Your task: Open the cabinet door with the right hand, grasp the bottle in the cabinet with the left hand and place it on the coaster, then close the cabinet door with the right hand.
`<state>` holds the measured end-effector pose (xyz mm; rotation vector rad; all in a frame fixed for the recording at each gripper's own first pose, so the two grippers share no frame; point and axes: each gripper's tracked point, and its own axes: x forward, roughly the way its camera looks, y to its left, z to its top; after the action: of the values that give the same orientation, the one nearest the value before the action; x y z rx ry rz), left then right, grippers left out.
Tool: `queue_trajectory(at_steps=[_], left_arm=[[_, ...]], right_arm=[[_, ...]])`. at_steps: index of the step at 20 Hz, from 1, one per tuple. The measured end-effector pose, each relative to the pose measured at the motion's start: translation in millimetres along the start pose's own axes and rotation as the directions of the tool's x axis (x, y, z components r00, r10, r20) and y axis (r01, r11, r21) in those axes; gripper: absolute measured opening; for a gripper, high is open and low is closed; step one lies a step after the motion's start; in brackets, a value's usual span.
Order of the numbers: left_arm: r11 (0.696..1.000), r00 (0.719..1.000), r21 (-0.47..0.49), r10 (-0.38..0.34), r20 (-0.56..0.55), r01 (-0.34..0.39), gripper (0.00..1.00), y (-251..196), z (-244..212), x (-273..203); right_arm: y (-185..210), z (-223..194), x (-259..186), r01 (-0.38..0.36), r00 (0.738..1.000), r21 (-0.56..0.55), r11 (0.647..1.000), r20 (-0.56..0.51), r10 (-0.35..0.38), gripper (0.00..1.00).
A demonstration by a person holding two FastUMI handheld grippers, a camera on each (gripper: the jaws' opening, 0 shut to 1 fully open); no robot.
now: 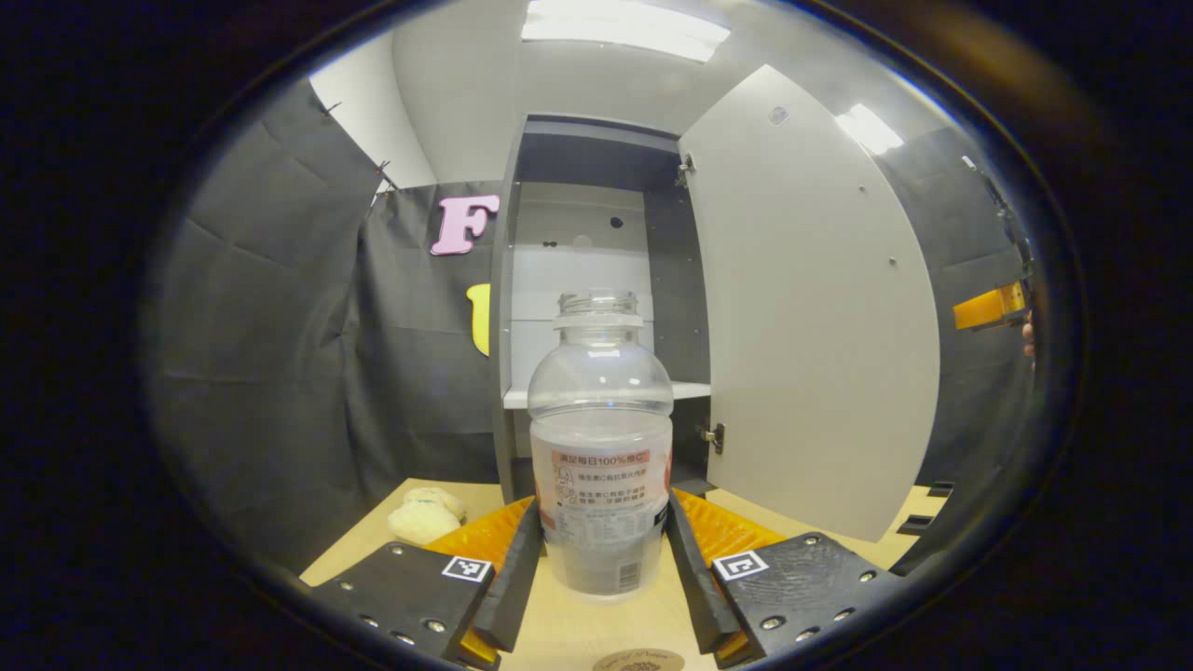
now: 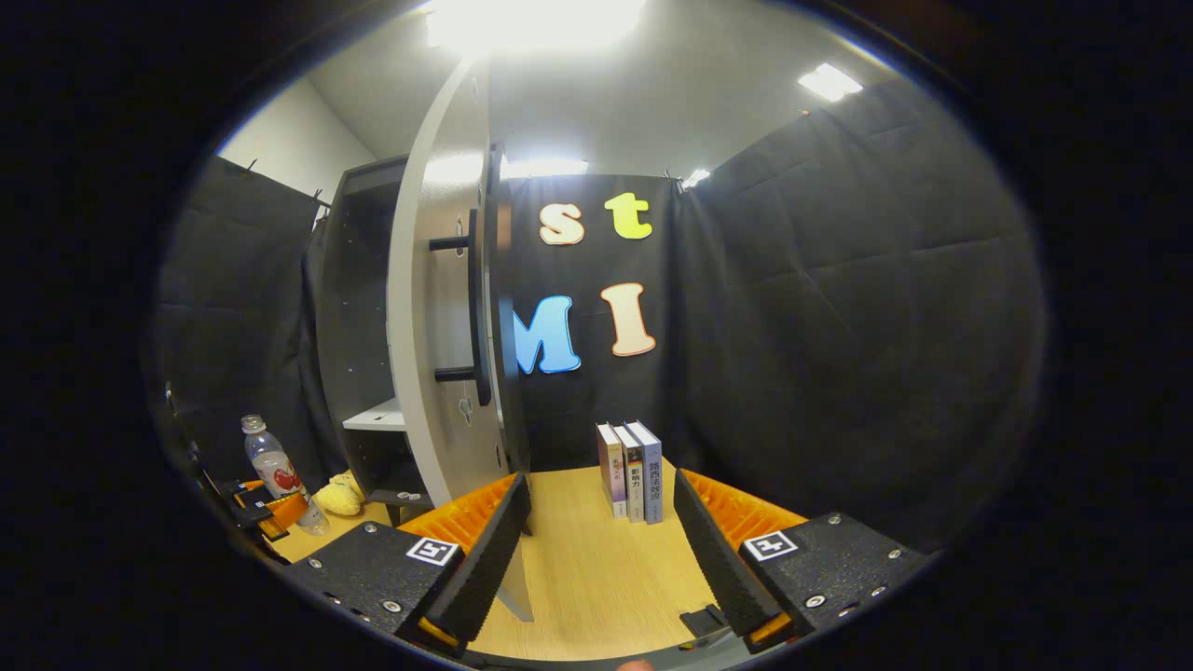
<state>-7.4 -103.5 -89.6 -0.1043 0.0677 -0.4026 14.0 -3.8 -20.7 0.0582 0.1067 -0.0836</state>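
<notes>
A clear plastic bottle (image 1: 601,447), uncapped and upright, stands between the two fingers of the left gripper (image 1: 601,559) in the left gripper view, in front of the open cabinet (image 1: 596,308). Both fingers (image 1: 515,573) lie along the bottle's lower sides and appear to clasp it at the labelled part, with the bottle's base low over the wooden tabletop (image 1: 596,634). Just in front of the bottle, at the view's bottom edge, the rim of a round coaster (image 1: 638,661) shows on the table. Behind the bottle the cabinet's lower shelf (image 1: 606,393) crosses the dark interior, and the pale cabinet door (image 1: 811,308) stands swung wide to the cabinet's right. A small yellowish soft toy (image 1: 424,517) lies on the table to the left of the cabinet's foot. Far beyond the door, part of the other gripper (image 1: 993,306) shows with a fingertip of the hand holding it.

In the right gripper view, the right gripper (image 2: 596,559) hangs with its fingers (image 2: 485,559) spread wide and nothing between them, near the open door's (image 2: 438,354) lower edge. The door is seen nearly edge-on, its dark bar handle (image 2: 480,308) facing right. Three books (image 2: 634,471) stand upright on the table (image 2: 596,578) to the right of the door, against the black cloth wall. To the left of the cabinet (image 2: 349,317), the bottle (image 2: 275,471) shows in the left gripper (image 2: 266,513), beside the soft toy (image 2: 340,494).
</notes>
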Motion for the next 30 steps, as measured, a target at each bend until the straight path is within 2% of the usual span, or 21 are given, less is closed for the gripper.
queue_trajectory(at_steps=[7, 8, 9, 11, 12, 13, 14, 15, 16, 17, 18, 21, 22, 23, 26, 27, 30], left_arm=[[0.999, 0.997, -0.024, -0.022, -0.067, 0.02, 0.71, -16, -62, -20], [0.999, 0.996, -0.027, -0.025, -0.085, 0.023, 0.71, -18, -73, -21], [0.999, 0.994, -0.032, -0.028, -0.101, 0.025, 0.71, -20, -84, -24], [0.999, 0.992, -0.03, -0.025, -0.126, 0.021, 0.71, -18, -96, -21], [0.999, 0.991, -0.029, -0.023, -0.133, 0.019, 0.71, -18, -102, -19], [1.0, 0.989, -0.028, -0.018, -0.144, 0.014, 0.75, -23, -113, -21], [1.0, 0.988, -0.025, -0.016, -0.157, 0.012, 0.71, -26, -124, -24], [1.0, 0.986, -0.026, -0.014, -0.165, 0.01, 0.75, -29, -133, -29], [1.0, 0.984, -0.025, -0.009, -0.177, 0.005, 0.71, -29, -141, -31], [1.0, 0.982, -0.025, -0.004, -0.187, -0.001, 0.75, -29, -147, -32], [0.999, 0.981, -0.03, 0.003, -0.192, -0.009, 0.71, -28, -153, -33], [1.0, 0.979, -0.023, 0.008, -0.203, -0.013, 0.71, -32, -169, -32], [1.0, 0.978, -0.02, 0.009, -0.208, -0.013, 0.67, -33, -174, -31], [1.0, 0.976, -0.018, 0.009, -0.216, -0.013, 0.71, -34, -180, -31], [1.0, 0.971, -0.011, 0.01, -0.238, -0.013, 0.71, -37, -198, -32], [1.0, 0.97, -0.01, 0.012, -0.244, -0.014, 0.71, -36, -202, -36], [0.999, 0.97, -0.007, 0.029, -0.243, -0.031, 0.71, -35, -204, -41]], right_arm=[[-4, -6, -18, 0.024, 1.0, -0.034, 0.999, -0.019, -0.024, 0.95], [-6, -8, -20, 0.029, 0.999, -0.043, 0.999, -0.023, -0.03, 0.92], [-8, -9, -23, 0.034, 0.999, -0.054, 0.998, -0.028, -0.035, 0.95], [-10, -11, -27, 0.04, 0.998, -0.071, 0.997, -0.038, -0.043, 0.92], [-10, -12, -27, 0.04, 0.998, -0.078, 0.996, -0.04, -0.043, 0.95], [-10, -12, -29, 0.04, 0.998, -0.086, 0.995, -0.043, -0.044, 0.95], [-10, -13, -29, 0.039, 0.998, -0.097, 0.995, -0.046, -0.044, 0.95], [-10, -14, -31, 0.038, 0.998, -0.107, 0.994, -0.049, -0.043, 0.95], [-10, -16, -31, 0.034, 0.998, -0.117, 0.992, -0.053, -0.041, 0.95], [-9, -17, -32, 0.032, 0.998, -0.127, 0.991, -0.058, -0.039, 0.95], [-8, -20, -33, 0.026, 0.997, -0.136, 0.99, -0.067, -0.036, 0.95], [-8, -26, -37, 0.02, 0.996, -0.163, 0.986, -0.084, -0.034, 0.95], [-8, -26, -36, 0.019, 0.995, -0.166, 0.986, -0.089, -0.034, 0.95], [-7, -26, -36, 0.016, 0.995, -0.168, 0.986, -0.094, -0.032, 0.95], [-6, -22, -34, 0.011, 0.996, -0.19, 0.982, -0.084, -0.028, 0.95], [-6, -23, -33, 0.01, 0.996, -0.191, 0.981, -0.084, -0.026, 0.92], [0, -28, -28, -0.007, 0.995, -0.194, 0.981, -0.097, -0.012, 0.94]])
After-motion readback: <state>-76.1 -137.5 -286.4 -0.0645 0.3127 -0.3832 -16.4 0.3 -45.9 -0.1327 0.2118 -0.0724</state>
